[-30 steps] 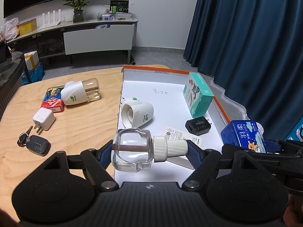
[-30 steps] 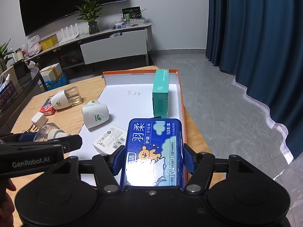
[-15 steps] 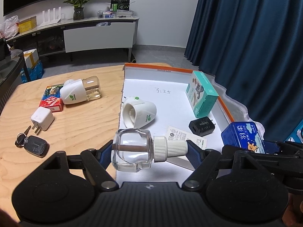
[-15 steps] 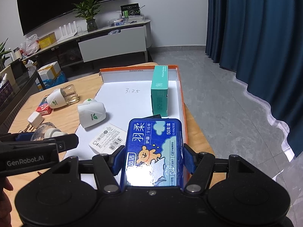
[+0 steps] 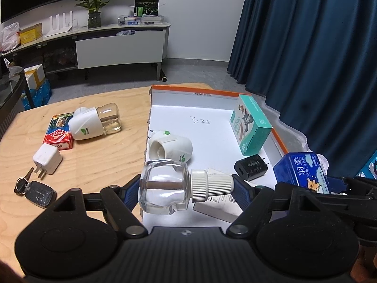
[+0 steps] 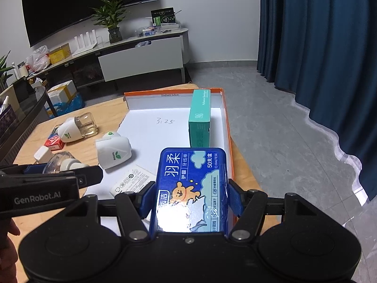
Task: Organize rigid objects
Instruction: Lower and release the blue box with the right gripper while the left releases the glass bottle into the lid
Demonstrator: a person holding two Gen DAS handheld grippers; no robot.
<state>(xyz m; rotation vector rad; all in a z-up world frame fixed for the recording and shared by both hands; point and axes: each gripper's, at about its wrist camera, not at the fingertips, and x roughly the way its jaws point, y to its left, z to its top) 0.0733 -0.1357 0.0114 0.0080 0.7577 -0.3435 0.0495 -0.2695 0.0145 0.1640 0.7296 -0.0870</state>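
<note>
The left gripper [image 5: 186, 185] pinches a clear glass bottle [image 5: 165, 188] end to end, its long axis lying crosswise between the fingers, white ribbed cap [image 5: 209, 185] pointing right, above the near left edge of an orange-rimmed tray [image 5: 207, 93] on a wooden desk [image 5: 94, 155]. The right gripper [image 6: 189, 195] clamps a blue floss-pick box [image 6: 192, 188] by its long sides, the box's length running forward toward the tray's far wall. In the tray stand a teal carton [image 5: 251, 125], on edge by the right wall, a white vaporizer shell [image 5: 170, 146] on its side and a flat white box [image 6: 132, 181]. Only the left wrist view shows the black charger [image 5: 251, 166] and, on the desk, a car key [image 5: 37, 192]. Both views catch the white plug [image 5: 47, 161], red card pack [image 5: 59, 133] and a second, assembled vaporizer [image 5: 95, 123].
</note>
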